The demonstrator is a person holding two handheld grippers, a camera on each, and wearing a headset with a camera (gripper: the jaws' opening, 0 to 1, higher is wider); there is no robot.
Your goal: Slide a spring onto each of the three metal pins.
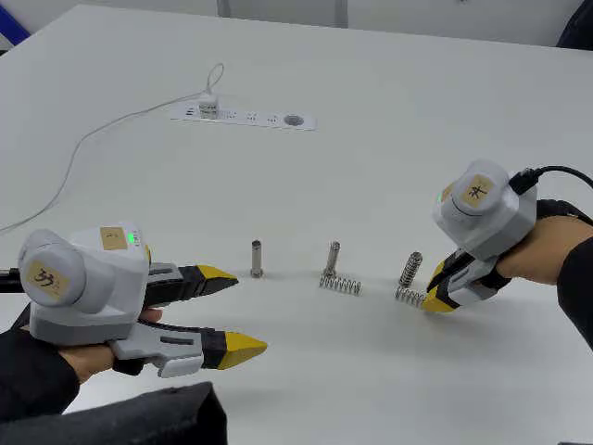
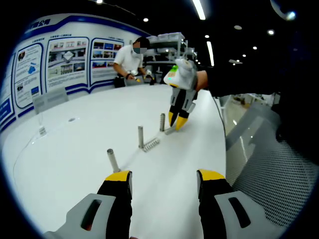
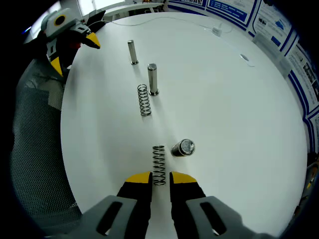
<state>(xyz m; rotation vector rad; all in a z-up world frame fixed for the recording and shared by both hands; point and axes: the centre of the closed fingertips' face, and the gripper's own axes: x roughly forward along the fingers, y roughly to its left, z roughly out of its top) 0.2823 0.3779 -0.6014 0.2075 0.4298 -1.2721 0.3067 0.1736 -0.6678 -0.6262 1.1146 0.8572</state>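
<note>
The left gripper point(image 1: 232, 309), a grey-and-white plastic body with black jaws tipped in yellow, was held low and nearly level by the left hand point(image 1: 88, 357), which came out of a black sleeve. Its jaws stood wide apart and pointed across towards the other side. The right gripper point(image 1: 434, 298), of the same make, was tilted steeply down and inward from the right hand point(image 1: 542, 250), also black-sleeved; its own view showed the yellow tips point(image 3: 161, 178) set close together with only a narrow gap between them.
</note>
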